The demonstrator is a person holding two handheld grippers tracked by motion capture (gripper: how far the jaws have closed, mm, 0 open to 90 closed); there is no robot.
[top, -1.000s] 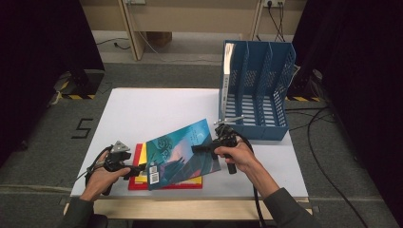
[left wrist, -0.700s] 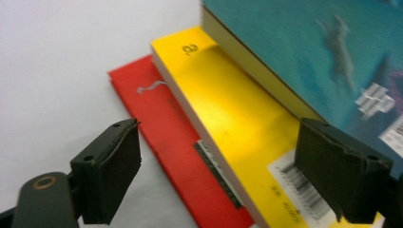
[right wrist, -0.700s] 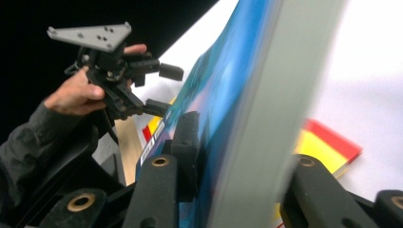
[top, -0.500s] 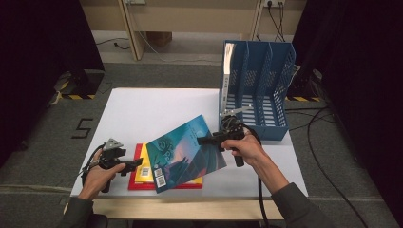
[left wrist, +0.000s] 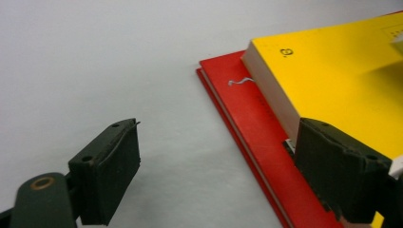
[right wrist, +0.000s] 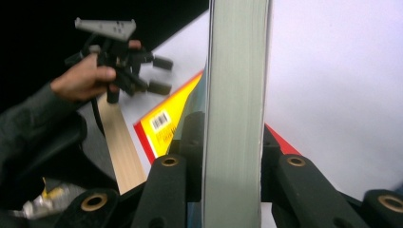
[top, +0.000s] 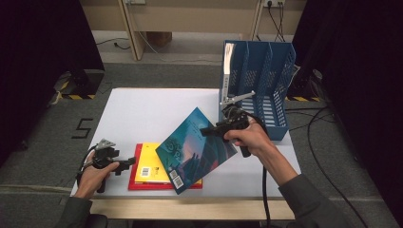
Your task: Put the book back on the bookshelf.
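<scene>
1. The work in hand looks like filing books from a desk into a blue file rack [top: 266, 85]. It seems early on: one white-edged book already stands in the rack's leftmost slot, one book is in the air, and two wait on the desk.
2. The right gripper [top: 211, 131] holds the teal book [top: 195, 149] by its upper right edge, near the right side of the desk, just in front of the rack. The book tilts, with its barcode corner low, over the near edge of the stack. The jaws have just been closing and now clamp the book's page block [right wrist: 235, 114] between them.
3. The left gripper [top: 132, 163] rests near the desk's front left corner, just beside the stack. Its jaws stand apart and hold nothing; one pad [left wrist: 344, 168] lies over the edge of the red book [left wrist: 252, 128].
4. Left to do, by my judgement: carry the teal book into a free slot, then file the yellow book [top: 149, 168] and the red one beneath it.
5. Materials: the desk [top: 152, 114] is smooth matt white with a pale wooden front edge. The rack is rigid plastic with perforated, mesh-like walls and upright dividers.
6. The teal book has a glossy illustrated cover and a thick, pale, finely ridged page edge. The yellow book is a thick paperback; the red one is thin, flat and wider.
7. The gripper pads are black, blocky and slightly rubbery in look.
</scene>
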